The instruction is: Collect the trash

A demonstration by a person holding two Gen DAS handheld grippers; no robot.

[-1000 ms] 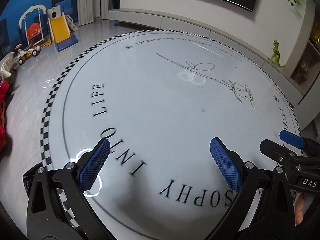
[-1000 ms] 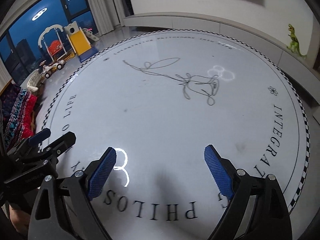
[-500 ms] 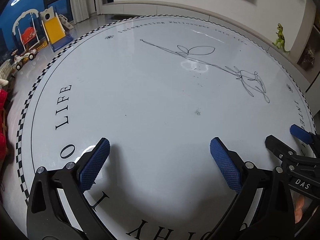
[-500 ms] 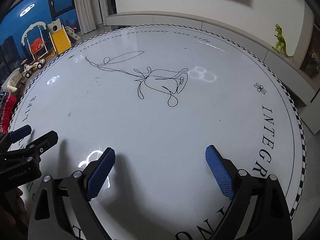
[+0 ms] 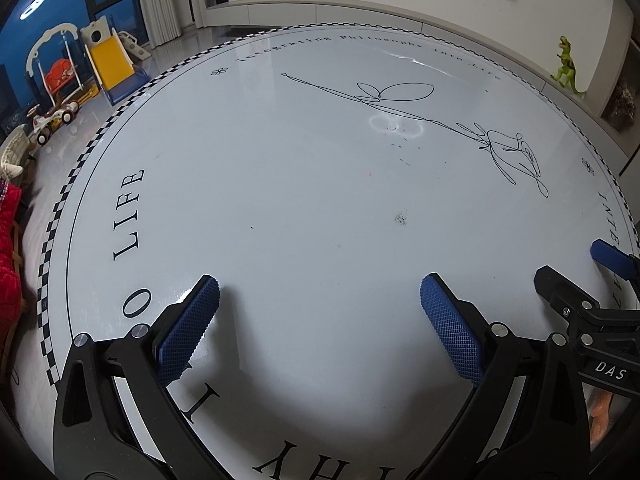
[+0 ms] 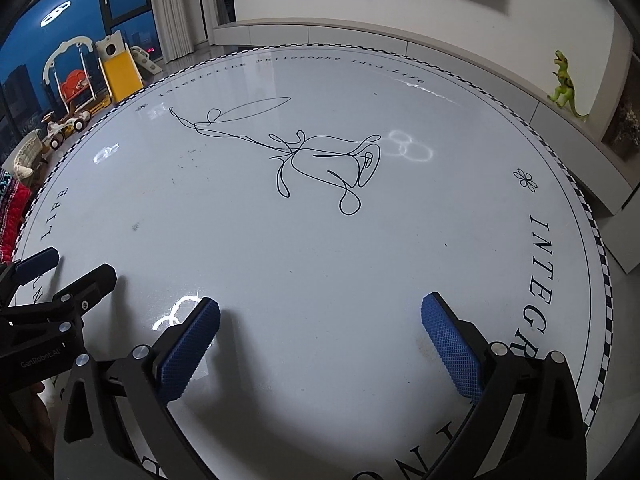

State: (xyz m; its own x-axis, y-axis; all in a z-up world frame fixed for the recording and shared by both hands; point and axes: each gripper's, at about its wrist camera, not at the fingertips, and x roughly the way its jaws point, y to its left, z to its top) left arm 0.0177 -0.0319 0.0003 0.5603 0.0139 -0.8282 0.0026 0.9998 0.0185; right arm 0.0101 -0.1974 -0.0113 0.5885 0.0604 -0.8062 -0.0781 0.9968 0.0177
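A round white table (image 5: 280, 200) with black lettering and a line-drawn rose fills both views. No larger piece of trash shows; only a small cluster of dark specks (image 5: 401, 219) and a few tiny crumbs (image 5: 400, 148) lie on the top. My left gripper (image 5: 320, 286) hangs over the table's near part, open, with nothing between its blue pads. My right gripper (image 6: 320, 304) is beside it, its jaws opening wide over bare table. Each gripper shows in the other's view: the right one (image 5: 576, 264) at the right edge, the left one (image 6: 74, 266) at the left edge.
A checkered band rims the table (image 6: 600, 248). Behind it runs a low white ledge with a green toy dinosaur (image 6: 564, 84). A children's slide and swing (image 5: 92, 64) stand on the floor at the far left. Red fabric (image 5: 8, 248) lies by the left edge.
Both grippers have come lower and further in over the table; the lettering has slid toward the bottom of each view. The right jaws stand slightly wider.
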